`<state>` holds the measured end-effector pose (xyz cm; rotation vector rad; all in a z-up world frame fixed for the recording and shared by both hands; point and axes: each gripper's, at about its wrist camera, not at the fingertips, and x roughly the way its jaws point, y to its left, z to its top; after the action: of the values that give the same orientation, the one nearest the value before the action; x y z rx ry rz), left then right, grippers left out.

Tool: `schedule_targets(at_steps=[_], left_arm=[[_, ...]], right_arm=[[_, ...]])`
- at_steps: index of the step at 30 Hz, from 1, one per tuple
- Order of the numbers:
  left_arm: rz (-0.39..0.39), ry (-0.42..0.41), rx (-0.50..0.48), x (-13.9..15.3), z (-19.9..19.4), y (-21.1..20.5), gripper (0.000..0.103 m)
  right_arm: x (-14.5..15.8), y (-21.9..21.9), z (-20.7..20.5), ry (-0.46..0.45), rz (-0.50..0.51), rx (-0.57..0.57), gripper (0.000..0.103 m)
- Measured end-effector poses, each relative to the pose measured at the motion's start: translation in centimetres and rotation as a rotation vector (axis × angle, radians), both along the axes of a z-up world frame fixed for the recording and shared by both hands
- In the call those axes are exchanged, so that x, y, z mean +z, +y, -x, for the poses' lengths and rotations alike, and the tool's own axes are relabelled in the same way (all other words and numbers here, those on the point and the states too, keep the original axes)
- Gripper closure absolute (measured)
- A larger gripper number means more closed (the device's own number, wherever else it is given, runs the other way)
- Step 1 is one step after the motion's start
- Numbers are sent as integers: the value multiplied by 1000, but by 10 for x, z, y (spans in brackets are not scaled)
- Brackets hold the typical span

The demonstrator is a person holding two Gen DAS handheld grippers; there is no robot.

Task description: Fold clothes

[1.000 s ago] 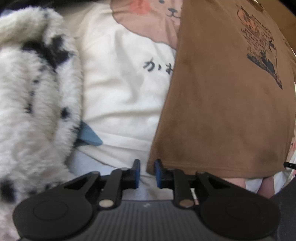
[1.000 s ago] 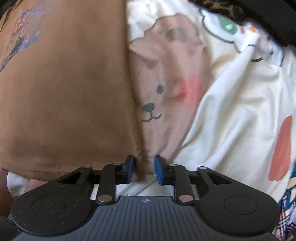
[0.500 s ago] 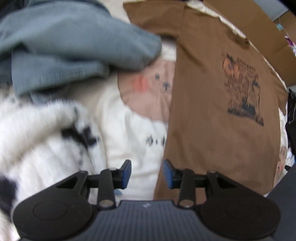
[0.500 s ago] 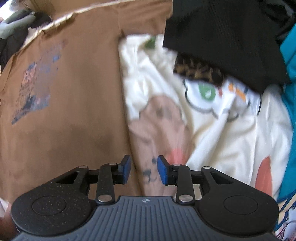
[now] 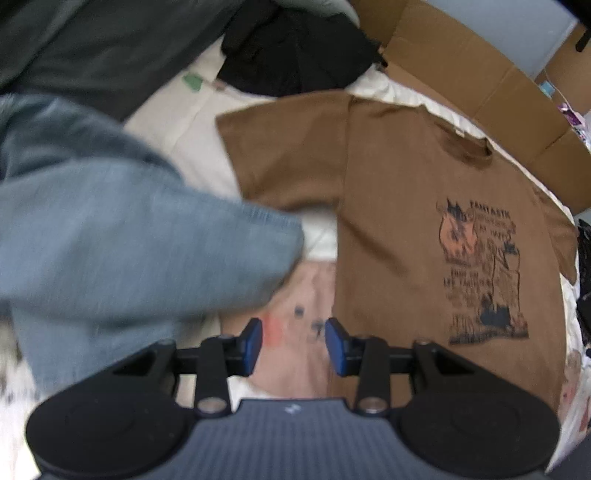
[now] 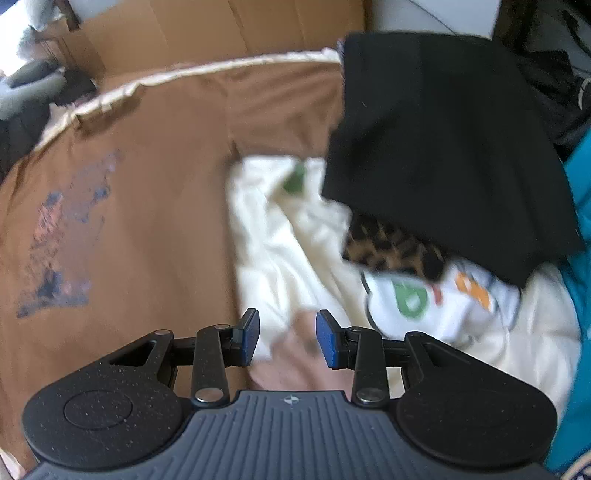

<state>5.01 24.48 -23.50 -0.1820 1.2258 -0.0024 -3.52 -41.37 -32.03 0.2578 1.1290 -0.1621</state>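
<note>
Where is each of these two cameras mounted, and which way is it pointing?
Left wrist view: sits on the left tongs, looking steeply down at the brown T-shirt and a blue denim garment; only its own open blue-padded tongs show.
Right wrist view: sits on the right tongs, looking steeply down at the cream cartoon-print sheet and a black garment; only its own open tongs show.
Shared: the brown T-shirt, the sheet and the cardboard.

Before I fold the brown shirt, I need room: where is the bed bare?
Barely anywhere: a cream strip between the brown shirt, denim and black pile. Crowded right of the shirt: black garment, printed cloth.
</note>
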Motion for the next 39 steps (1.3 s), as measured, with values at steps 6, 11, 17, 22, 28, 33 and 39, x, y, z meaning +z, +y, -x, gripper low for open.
schedule_targets(at_steps=[6, 11, 17, 22, 28, 33, 39], left_arm=[[-23, -49, 11, -11, -49, 2, 65], [-20, -62, 59, -27, -83, 21, 70], [32, -43, 137, -52, -111, 47, 76], [114, 6, 164, -77, -121, 57, 75], [130, 61, 184, -106, -122, 59, 75], [164, 65, 207, -120, -127, 60, 75], [176, 59, 254, -128, -130, 59, 72]], right_arm=[[19, 12, -39, -80, -5, 37, 62], [23, 30, -75, -101, 20, 87, 62], [19, 52, -104, -86, 11, 124, 62], [11, 70, -115, -65, 12, 156, 62], [-2, 85, -121, -35, 6, 169, 62], [-9, 96, -123, -4, 15, 213, 62], [-3, 102, -136, 1, 40, 263, 62]])
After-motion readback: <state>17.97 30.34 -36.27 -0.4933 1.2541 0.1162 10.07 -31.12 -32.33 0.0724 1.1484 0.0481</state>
